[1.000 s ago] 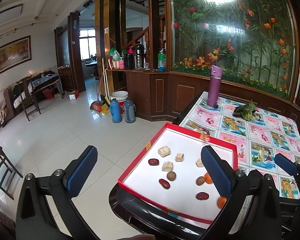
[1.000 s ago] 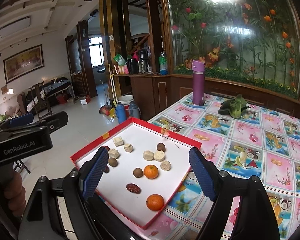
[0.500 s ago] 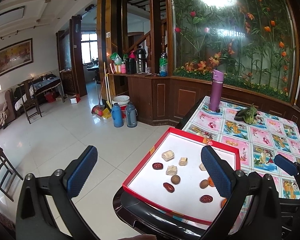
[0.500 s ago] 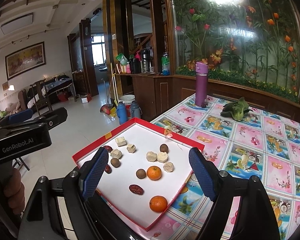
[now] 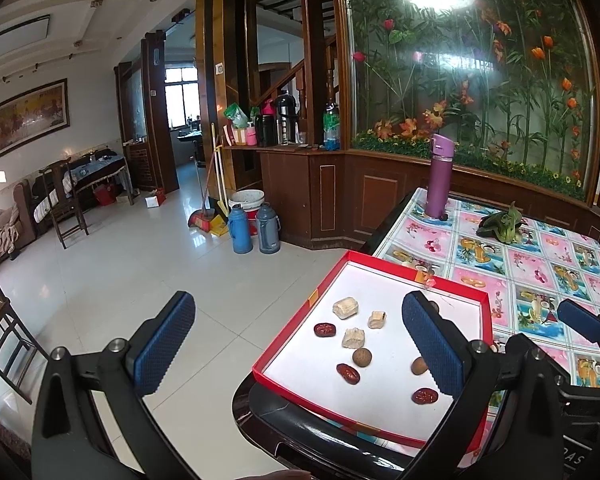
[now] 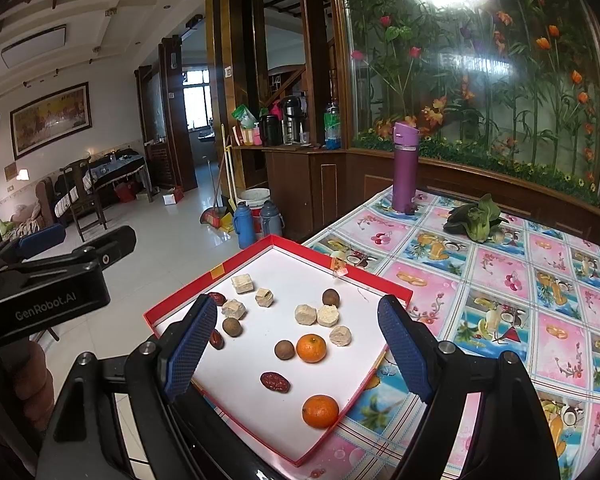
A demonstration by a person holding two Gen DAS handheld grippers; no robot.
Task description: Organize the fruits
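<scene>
Both tongs hang wide open and empty above the near edge of the bench, which suggests the person is surveying before choosing a first piece. Left tongs (image 5: 298, 344) sit over the corner where the floor shows beside the bench (image 5: 540, 264); right tongs (image 6: 296, 346) face the red tray (image 6: 384, 286) more squarely, its blue pads framing the fruit. That white-floored tray lies at the bench corner, slightly overhanging the edge. Scattered loosely inside it, unsorted, are two oranges, one near the middle (image 6: 311, 347) and one by the near rim (image 6: 320, 411), dark red dates (image 6: 275, 381), round brown longans (image 6: 285, 349) and pale beige chunks (image 6: 242, 283). Farther back, well apart from the tray, a purple flask (image 6: 405, 168) stands upright and a leafy green vegetable (image 6: 476, 220) lies on the patterned cloth.
</scene>
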